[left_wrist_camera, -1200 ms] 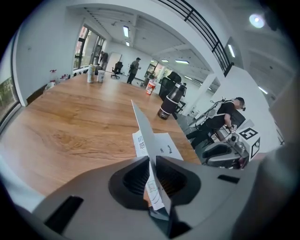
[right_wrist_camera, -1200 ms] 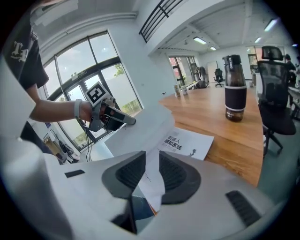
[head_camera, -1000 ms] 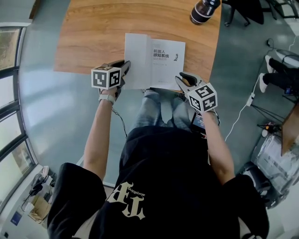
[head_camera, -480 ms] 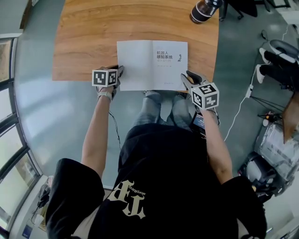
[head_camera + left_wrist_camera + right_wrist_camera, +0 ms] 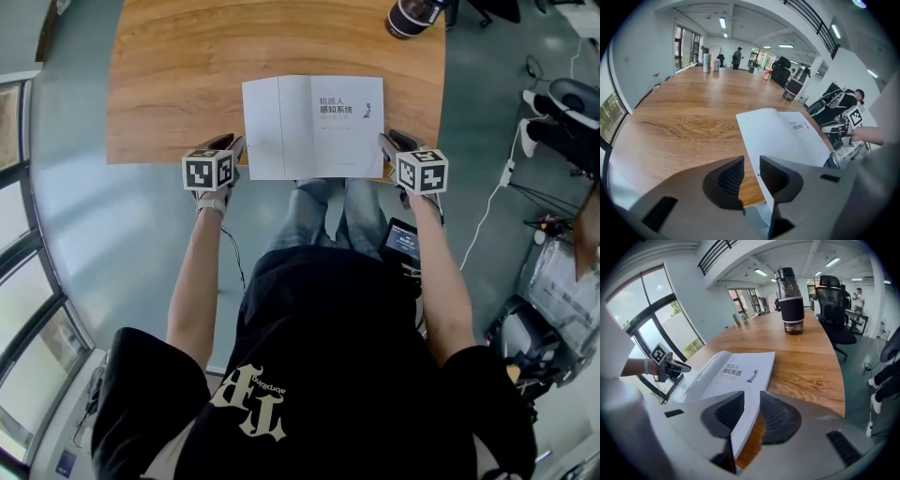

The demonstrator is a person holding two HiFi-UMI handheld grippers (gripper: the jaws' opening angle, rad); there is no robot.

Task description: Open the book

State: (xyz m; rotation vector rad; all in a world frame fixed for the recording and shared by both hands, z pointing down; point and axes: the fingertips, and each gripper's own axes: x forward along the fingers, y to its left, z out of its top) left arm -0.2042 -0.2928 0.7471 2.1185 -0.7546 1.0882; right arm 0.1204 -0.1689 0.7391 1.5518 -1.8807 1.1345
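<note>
Book [image 5: 314, 127] left cover edge runs between left gripper [image 5: 751, 161] jaws; jaws have just been opening, pads off paper. Right gripper [image 5: 751, 397] seems clamped on right page block, though contact is hard to confirm. Book spread flat at near edge of table [image 5: 187, 75], overhanging slightly. Risk: released cover springs shut; right-side pull drags Book off edge. Both forearms reach forward, grippers pitched steeply down, flanking Book.
</note>
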